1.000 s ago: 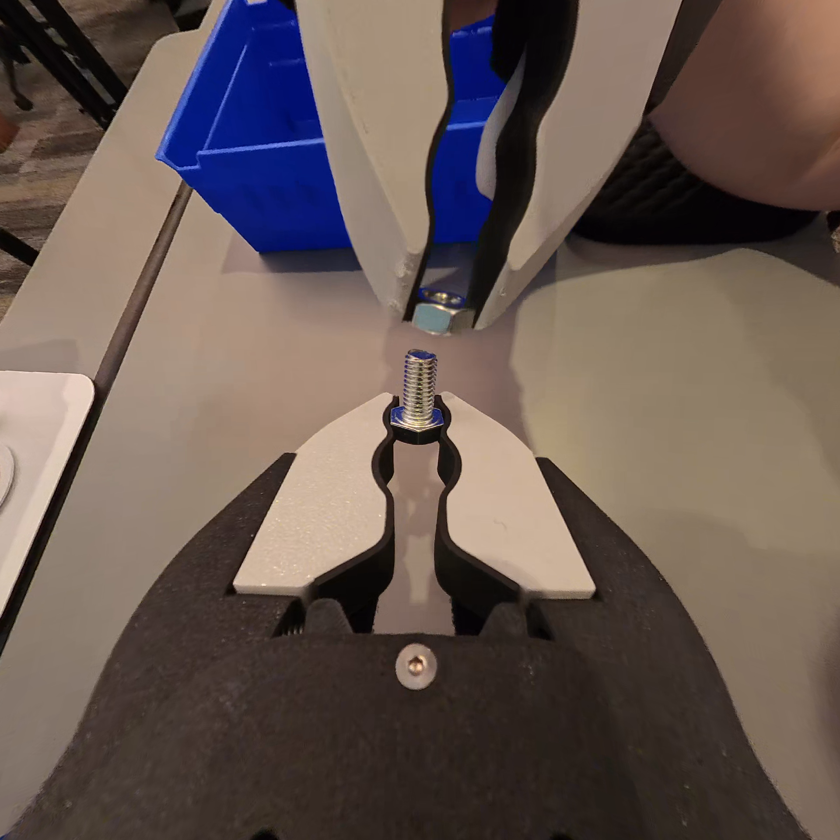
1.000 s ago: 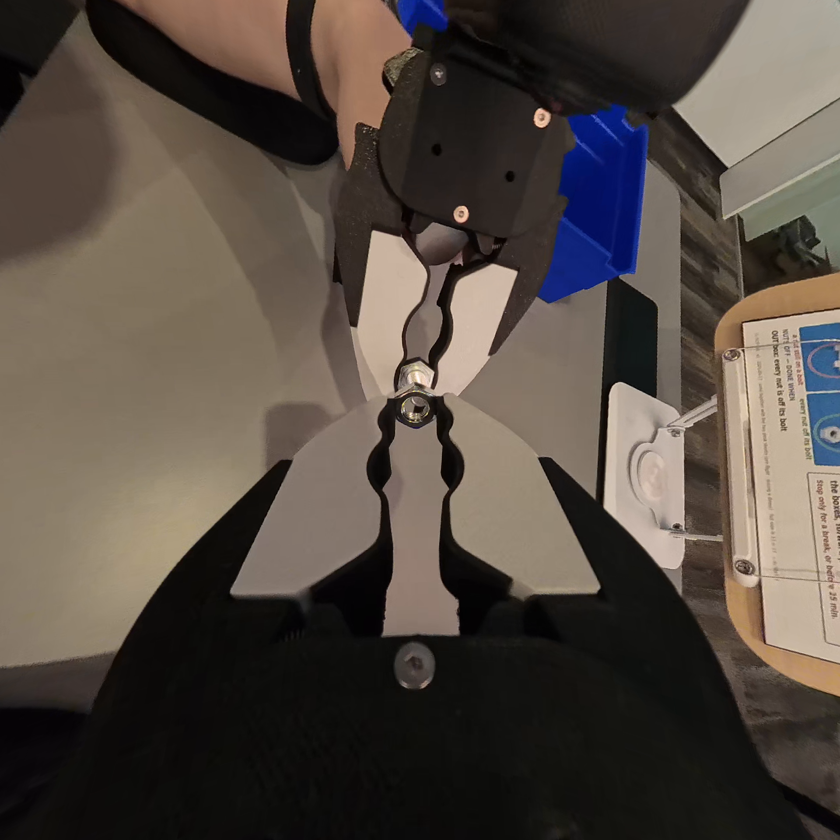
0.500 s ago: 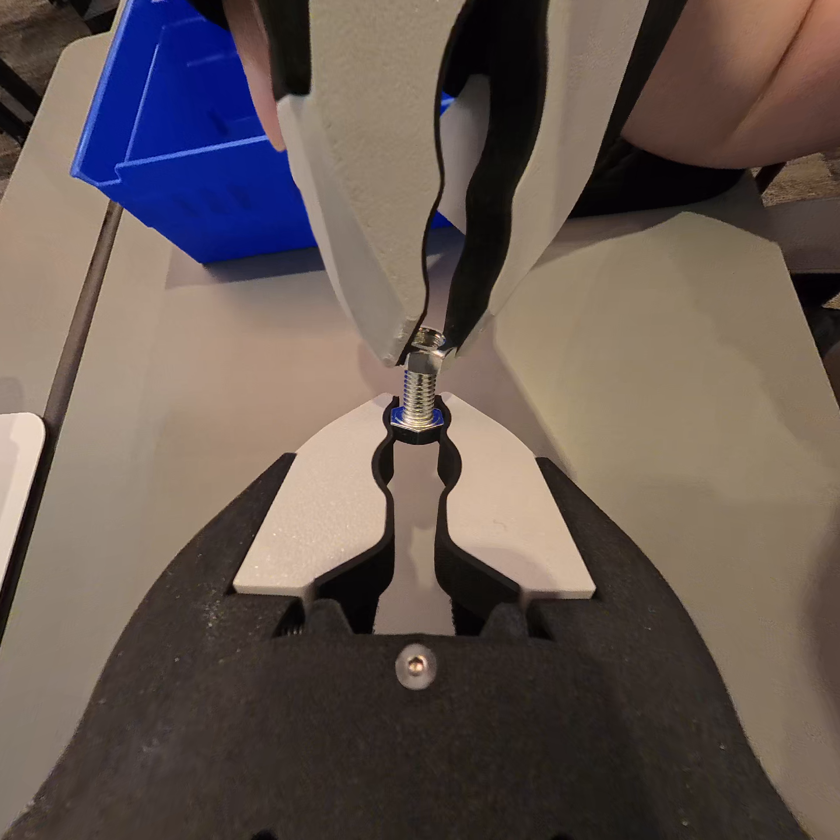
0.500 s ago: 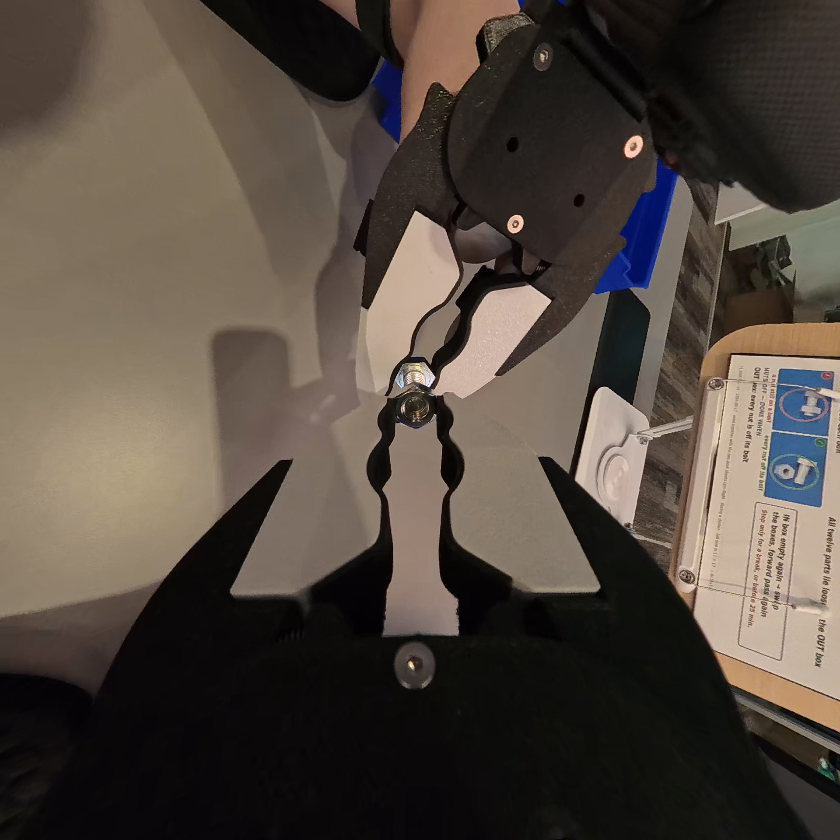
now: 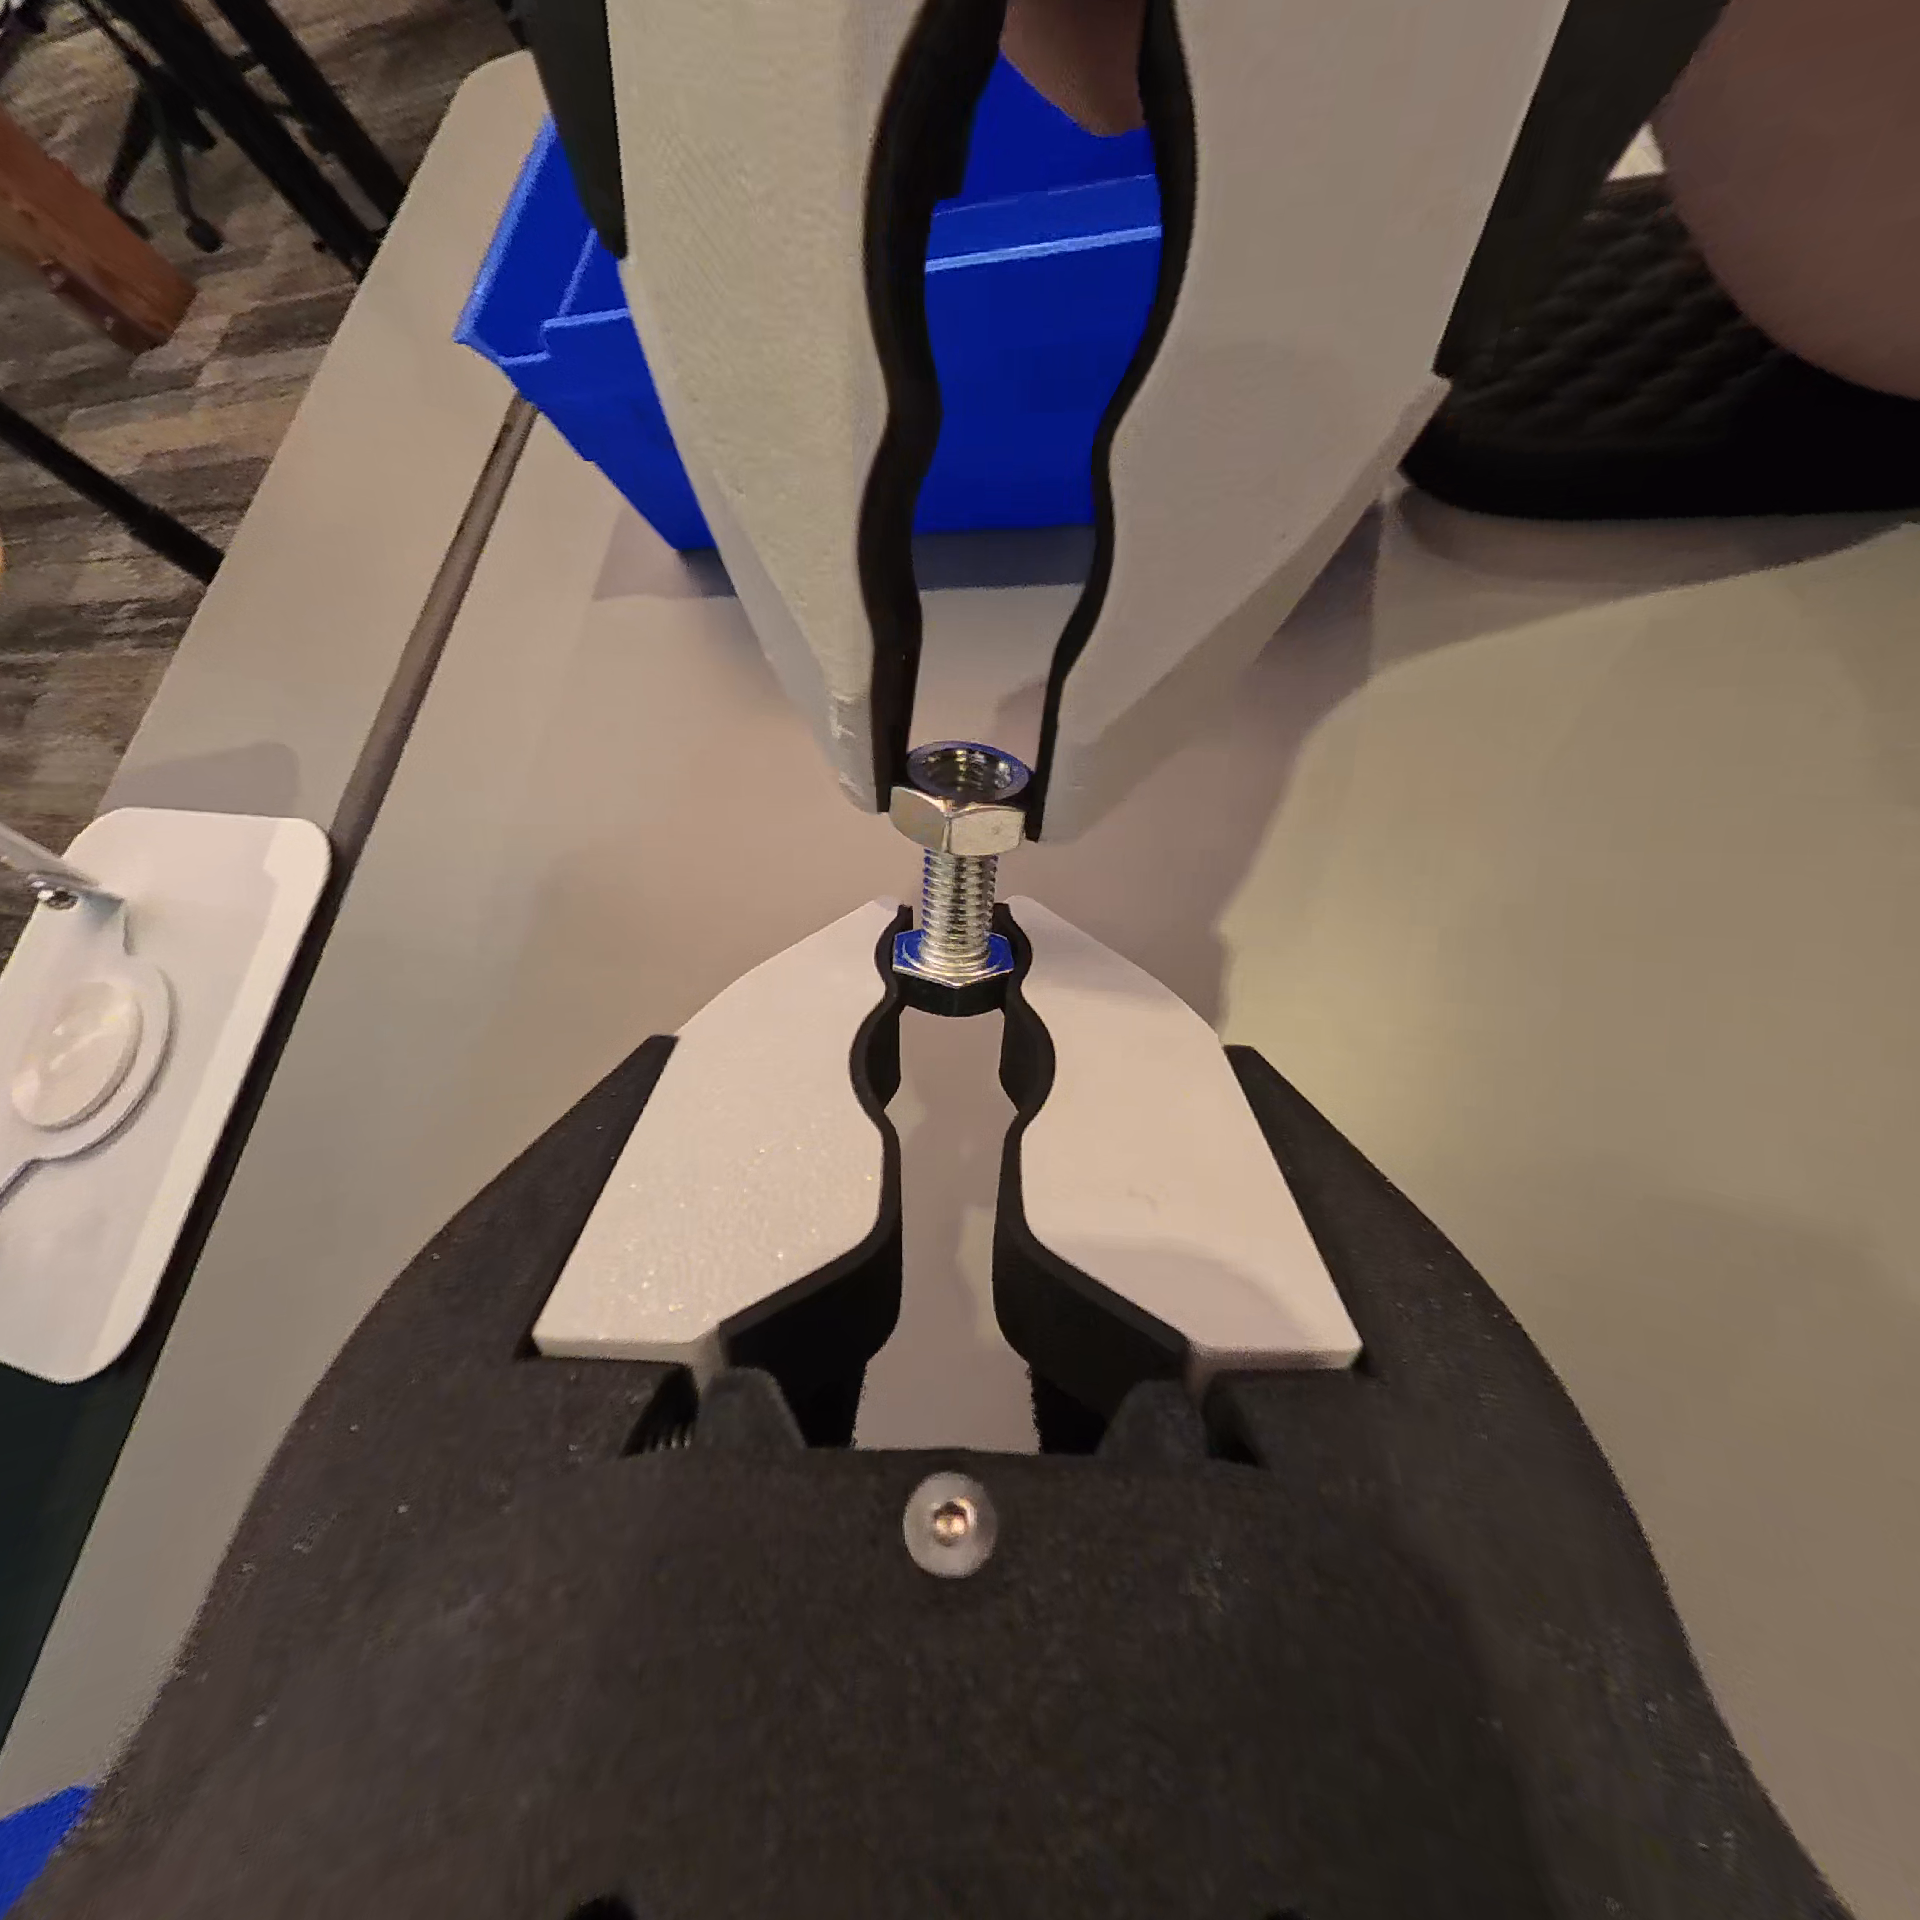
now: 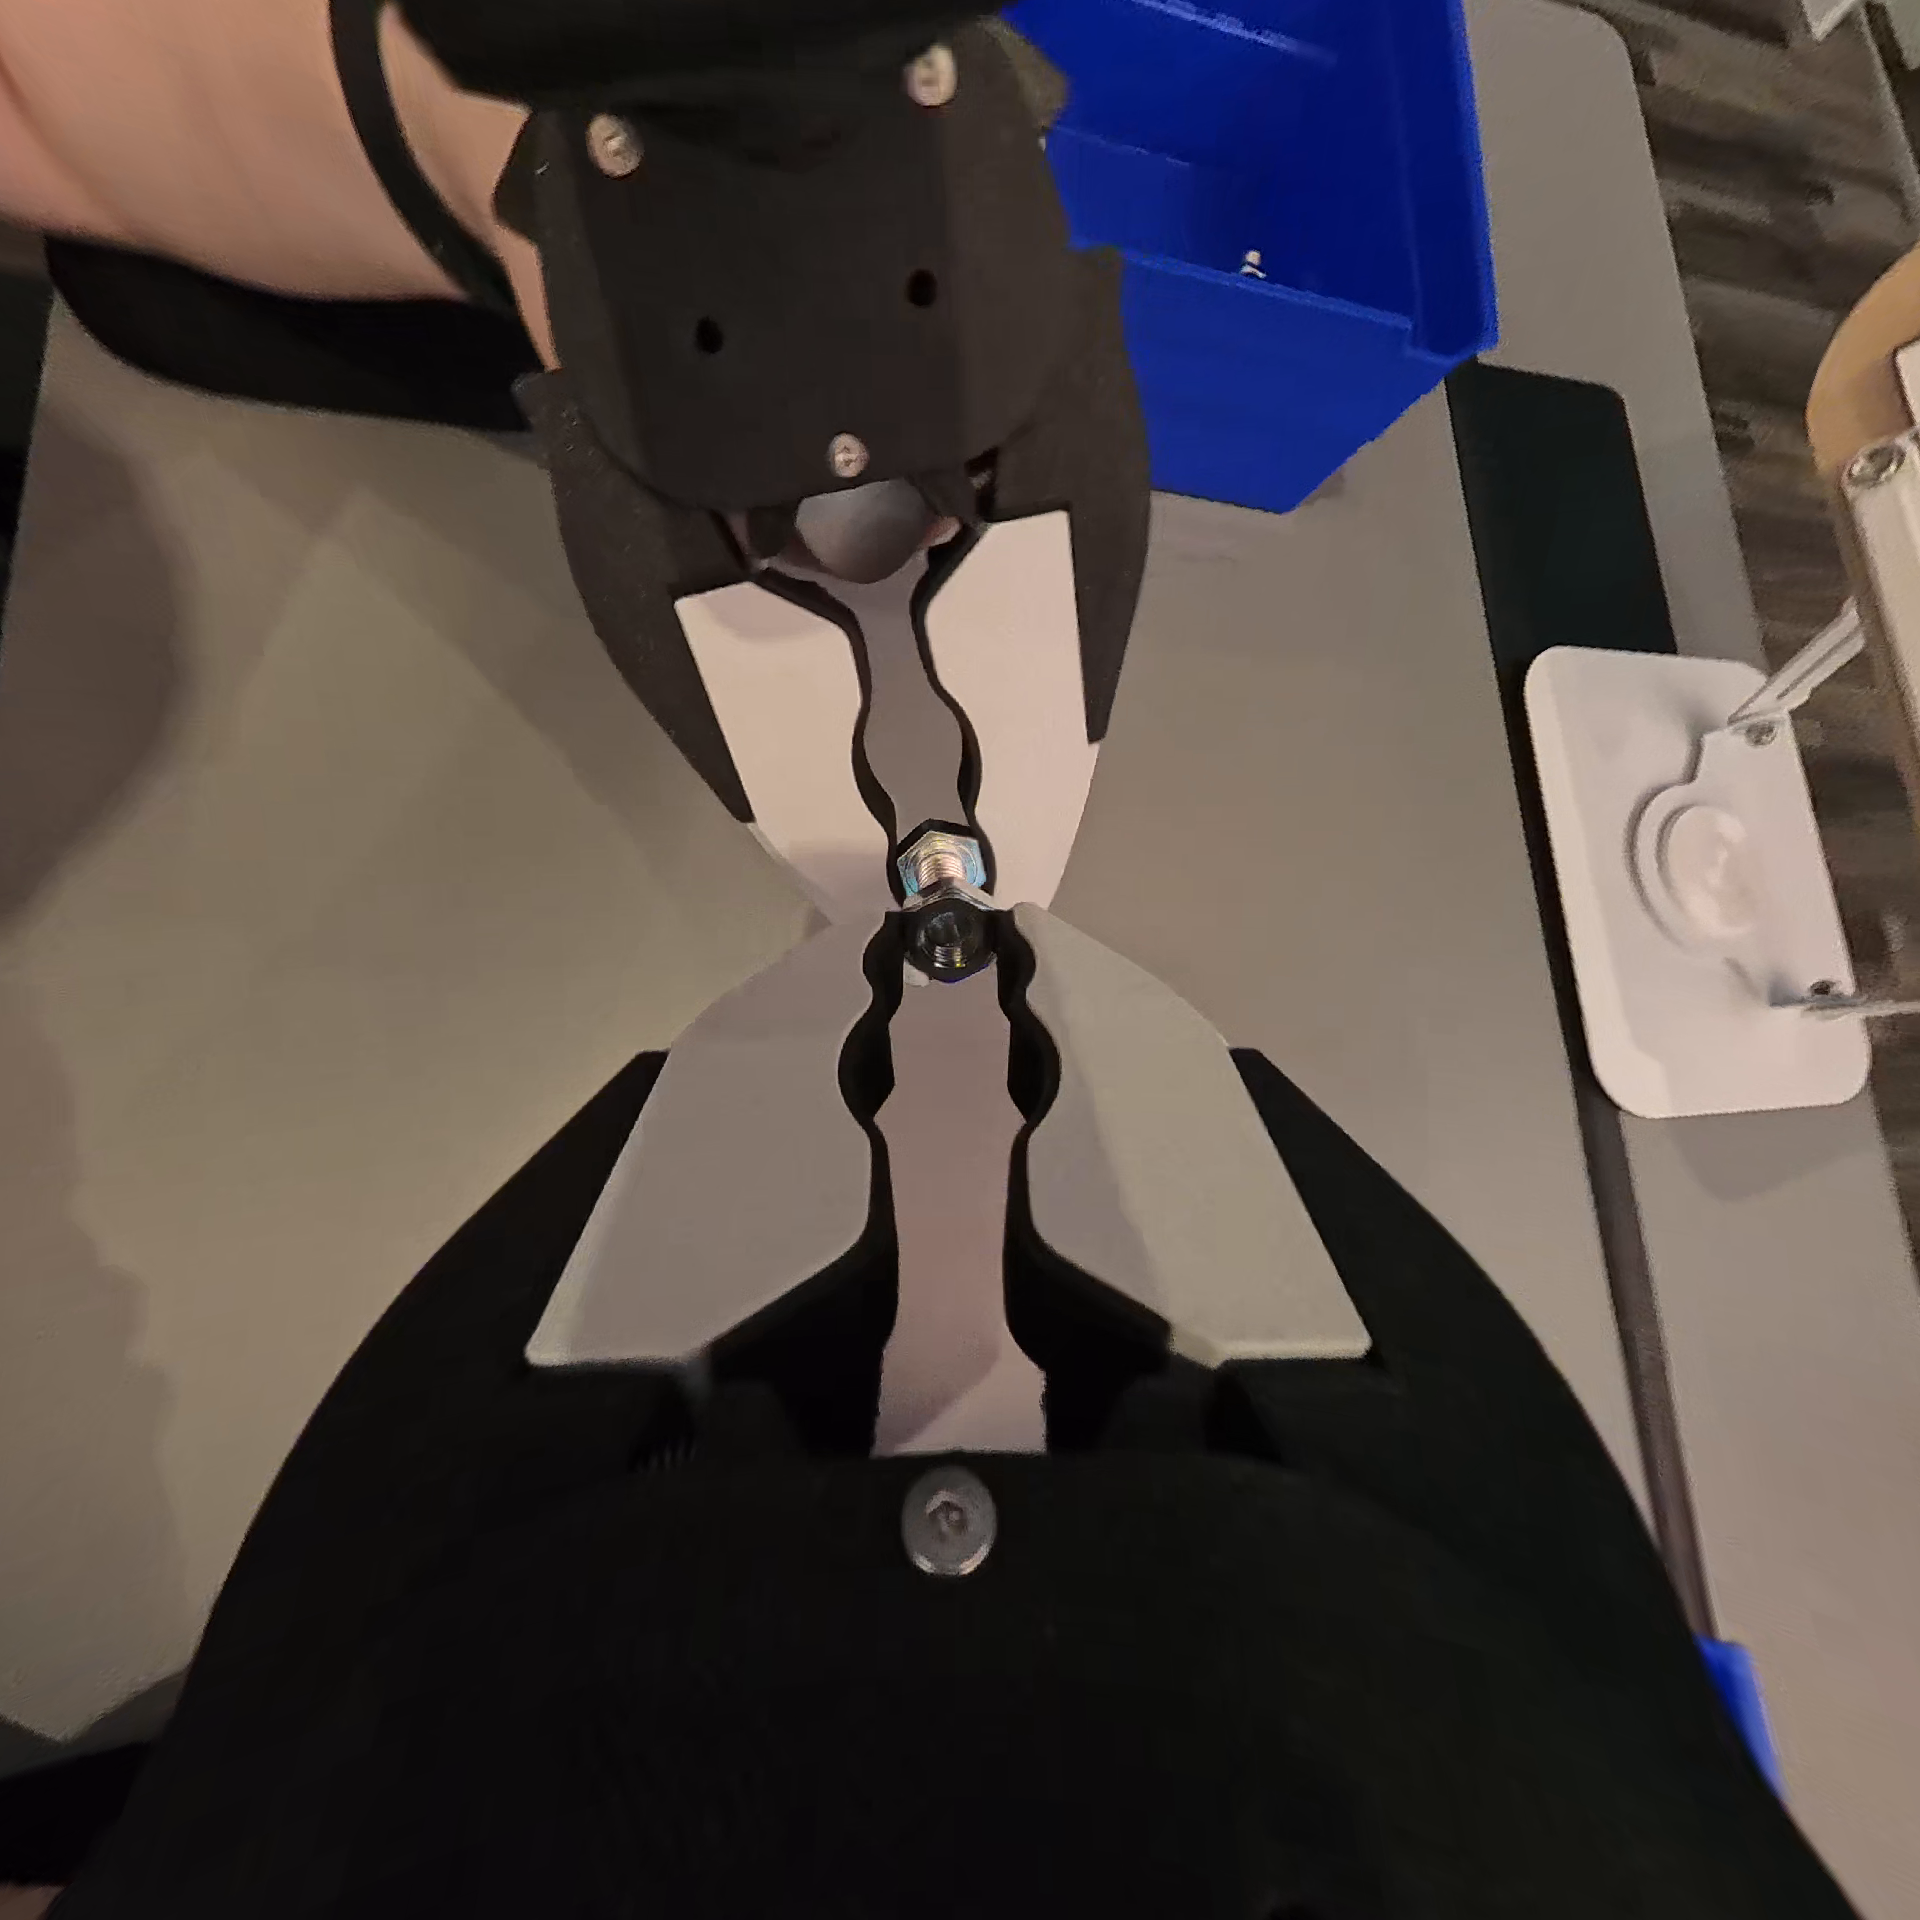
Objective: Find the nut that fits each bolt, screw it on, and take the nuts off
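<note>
At the centre of the left wrist view, the left gripper point(image 5: 951, 951) has its fingers drawn narrow around the hex head of the bolt point(image 5: 948, 914), whose threaded shank stands upright out of the tips. From the top of the frame the right gripper point(image 5: 961, 821) comes down with its fingers pinched on the nut point(image 5: 961, 816), which sits on the tip of the shank, its bore facing up and level.

The grey table point(image 5: 1455, 883) lies open to the right and lower left of the two grippers. Behind them, in the upper middle, a blue bin point(image 5: 1029, 364) stands close to the right gripper's fingers. The table's left edge runs diagonally past a white plate point(image 5: 156, 1039) at centre left. A person's forearm point(image 5: 1787, 208) fills the upper right corner.

In the right wrist view the nut point(image 6: 943, 940) is seen end-on in the right gripper point(image 6: 943, 935), with the bolt point(image 6: 940, 868) just above it in the left gripper point(image 6: 940, 862).

A second ago the nut hung clear above the bolt tip with a gap; half a second ago it touched the tip tilted. Now it is seated squarely on the thread.
</note>
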The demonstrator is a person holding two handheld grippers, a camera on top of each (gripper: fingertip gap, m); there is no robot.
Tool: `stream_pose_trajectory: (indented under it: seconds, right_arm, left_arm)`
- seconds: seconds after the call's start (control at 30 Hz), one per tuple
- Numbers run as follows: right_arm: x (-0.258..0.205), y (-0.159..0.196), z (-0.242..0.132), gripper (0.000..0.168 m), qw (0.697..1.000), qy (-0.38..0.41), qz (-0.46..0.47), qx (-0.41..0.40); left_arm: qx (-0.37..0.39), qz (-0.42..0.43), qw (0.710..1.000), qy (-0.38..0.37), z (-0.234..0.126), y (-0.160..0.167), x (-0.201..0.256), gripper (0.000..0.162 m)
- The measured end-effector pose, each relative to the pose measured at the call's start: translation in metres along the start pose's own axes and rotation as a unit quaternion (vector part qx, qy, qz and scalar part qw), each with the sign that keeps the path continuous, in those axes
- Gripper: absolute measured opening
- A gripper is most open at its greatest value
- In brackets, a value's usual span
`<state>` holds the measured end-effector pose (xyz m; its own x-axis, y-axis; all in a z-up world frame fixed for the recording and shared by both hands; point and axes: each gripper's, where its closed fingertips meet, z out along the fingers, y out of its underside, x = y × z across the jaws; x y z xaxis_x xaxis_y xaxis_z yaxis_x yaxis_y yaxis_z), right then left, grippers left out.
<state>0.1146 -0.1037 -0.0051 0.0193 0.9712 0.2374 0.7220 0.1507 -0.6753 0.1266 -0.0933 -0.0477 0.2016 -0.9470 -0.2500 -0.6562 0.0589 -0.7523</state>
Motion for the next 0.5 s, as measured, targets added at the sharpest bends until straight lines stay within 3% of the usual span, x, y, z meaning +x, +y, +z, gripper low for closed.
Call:
stream_pose_trajectory:
  seconds: [0.33, 0.5]
  right_arm:
    - [0.015, -0.006, -0.003, 0.018, 0.989, -0.025, 0.141, 0.023]
    - [0.022, -0.015, -0.010, 0.018, 0.980, -0.057, 0.190, -0.021]
  left_arm:
    - [0.022, -0.030, 0.997, -0.060, -0.002, -0.007, -0.017, 0.014]
    - [0.056, -0.045, 0.993, -0.097, -0.010, -0.018, -0.027, 0.014]
